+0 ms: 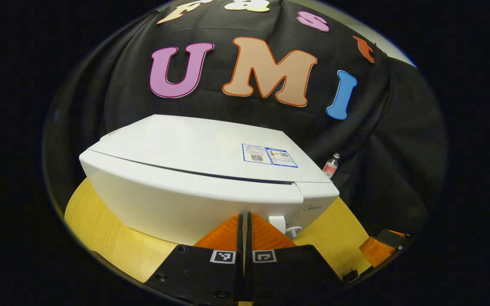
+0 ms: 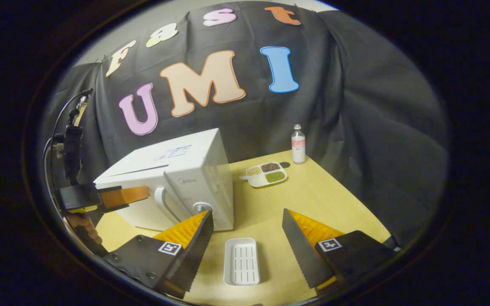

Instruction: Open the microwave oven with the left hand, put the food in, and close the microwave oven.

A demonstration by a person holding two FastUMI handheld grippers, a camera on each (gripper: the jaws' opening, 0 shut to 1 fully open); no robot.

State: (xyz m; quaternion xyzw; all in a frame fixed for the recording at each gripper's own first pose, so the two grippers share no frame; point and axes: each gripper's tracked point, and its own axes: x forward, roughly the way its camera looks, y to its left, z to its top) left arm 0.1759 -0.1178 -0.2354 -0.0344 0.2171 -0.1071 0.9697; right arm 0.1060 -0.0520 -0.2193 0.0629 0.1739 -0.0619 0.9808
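A white microwave (image 1: 194, 182) stands on the wooden table with its door closed; its handle (image 1: 278, 223) and knob (image 1: 292, 231) sit at the front right. My left gripper (image 1: 245, 216) is shut with nothing in it, just in front of the door and left of the handle. In the right gripper view the left gripper (image 2: 145, 194), held by a hand (image 2: 82, 224), points at the microwave (image 2: 185, 170) front near the handle (image 2: 162, 204). A divided plate of food (image 2: 266, 173) lies to the right of the oven. My right gripper (image 2: 247, 214) is open above the table.
A small white ridged tray (image 2: 241, 260) lies on the table (image 2: 334, 199) below my right gripper's fingers. A small bottle (image 2: 298, 143) stands at the back behind the food plate, also seen as the bottle (image 1: 331, 165). Black cloth walls in the table.
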